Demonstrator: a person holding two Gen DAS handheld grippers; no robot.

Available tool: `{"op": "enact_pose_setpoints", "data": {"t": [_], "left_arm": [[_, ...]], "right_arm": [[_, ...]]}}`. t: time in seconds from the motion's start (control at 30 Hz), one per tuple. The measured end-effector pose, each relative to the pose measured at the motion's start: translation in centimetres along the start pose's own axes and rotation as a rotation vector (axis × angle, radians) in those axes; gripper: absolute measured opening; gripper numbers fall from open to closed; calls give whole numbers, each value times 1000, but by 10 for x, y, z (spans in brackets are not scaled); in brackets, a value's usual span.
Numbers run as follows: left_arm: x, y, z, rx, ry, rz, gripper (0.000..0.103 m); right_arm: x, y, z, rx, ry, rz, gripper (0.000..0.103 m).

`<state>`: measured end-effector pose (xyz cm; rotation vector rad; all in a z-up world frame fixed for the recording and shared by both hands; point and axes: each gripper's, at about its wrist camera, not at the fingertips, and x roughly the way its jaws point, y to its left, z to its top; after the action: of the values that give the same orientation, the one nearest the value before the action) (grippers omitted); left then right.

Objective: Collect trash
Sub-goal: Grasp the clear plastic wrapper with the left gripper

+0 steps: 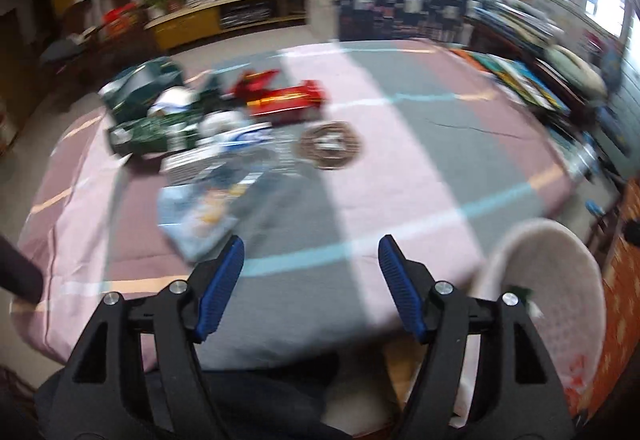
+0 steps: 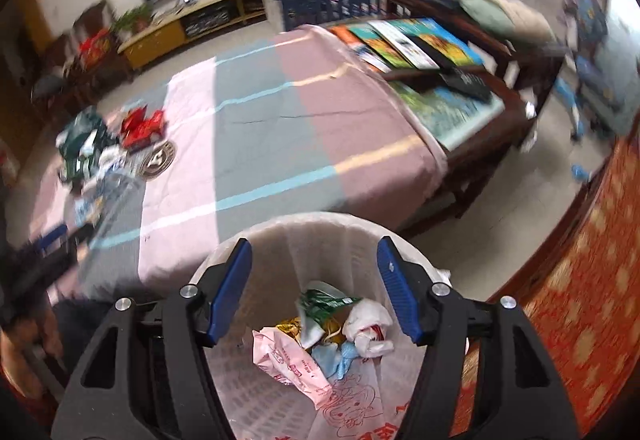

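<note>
White bin (image 2: 320, 236): beneath the right gripper (image 2: 314, 290), holding crumpled wrappers (image 2: 320, 336)
Right gripper: jaws apart, empty
Left gripper (image 1: 310, 290): jaws apart, empty, over the striped bed (image 1: 400, 167)
Trash pile (image 1: 224, 127): on the bed at 11 o'clock from the left gripper; blurred, green and red packets
Books (image 2: 408, 39): right of the bed

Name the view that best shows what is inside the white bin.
The right wrist view: it looks down into the white bin, showing crumpled wrappers and a pink bag. The left wrist view shows only the bin's blurred rim and one green scrap.
</note>
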<state>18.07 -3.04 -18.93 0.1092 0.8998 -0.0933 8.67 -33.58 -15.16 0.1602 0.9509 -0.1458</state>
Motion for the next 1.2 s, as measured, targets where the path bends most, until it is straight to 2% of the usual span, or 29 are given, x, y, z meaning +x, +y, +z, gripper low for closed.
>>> {"op": "enact_pose_setpoints", "data": {"t": [0.1, 0.2, 0.27, 0.3, 0.37, 0.5, 0.6, 0.63, 0.73, 0.8, 0.87, 0.93, 1.0, 1.1, 1.2], "left_arm": [[24, 38, 8, -44, 34, 89, 73], [49, 62, 17, -41, 67, 139, 77], [64, 79, 24, -92, 118, 85, 80], [66, 84, 23, -109, 127, 63, 84], [76, 94, 28, -129, 144, 36, 85], [96, 100, 37, -98, 174, 58, 85], [106, 96, 40, -49, 176, 48, 84], [108, 93, 40, -29, 175, 47, 83], [111, 81, 38, 36, 169, 55, 68], [116, 75, 37, 60, 187, 51, 47], [116, 73, 37, 71, 187, 52, 40], [114, 72, 37, 73, 180, 21, 33], [111, 70, 36, 79, 176, -6, 20], [103, 66, 35, 92, 158, -19, 16], [88, 68, 35, 58, 126, -36, 13]], "right_arm": [[-13, 64, 9, -203, -24, -28, 64], [-21, 111, 14, -311, -20, 8, 65], [-24, 133, 17, -353, -23, 35, 67], [-25, 141, 17, -369, -26, 46, 68], [-26, 158, 18, -403, -32, 69, 68], [-22, 178, 17, -443, -23, 82, 69], [-12, 184, 17, -439, 8, 83, 69], [-10, 185, 16, -438, 16, 81, 69], [-5, 186, 16, -437, 29, 75, 69], [-4, 186, 16, -433, 34, 72, 69], [-2, 185, 17, -429, 37, 72, 69], [-2, 185, 17, -425, 42, 77, 69], [-1, 183, 16, -419, 46, 80, 69], [0, 181, 16, -413, 47, 81, 69], [2, 178, 15, -406, 50, 78, 69]]}}
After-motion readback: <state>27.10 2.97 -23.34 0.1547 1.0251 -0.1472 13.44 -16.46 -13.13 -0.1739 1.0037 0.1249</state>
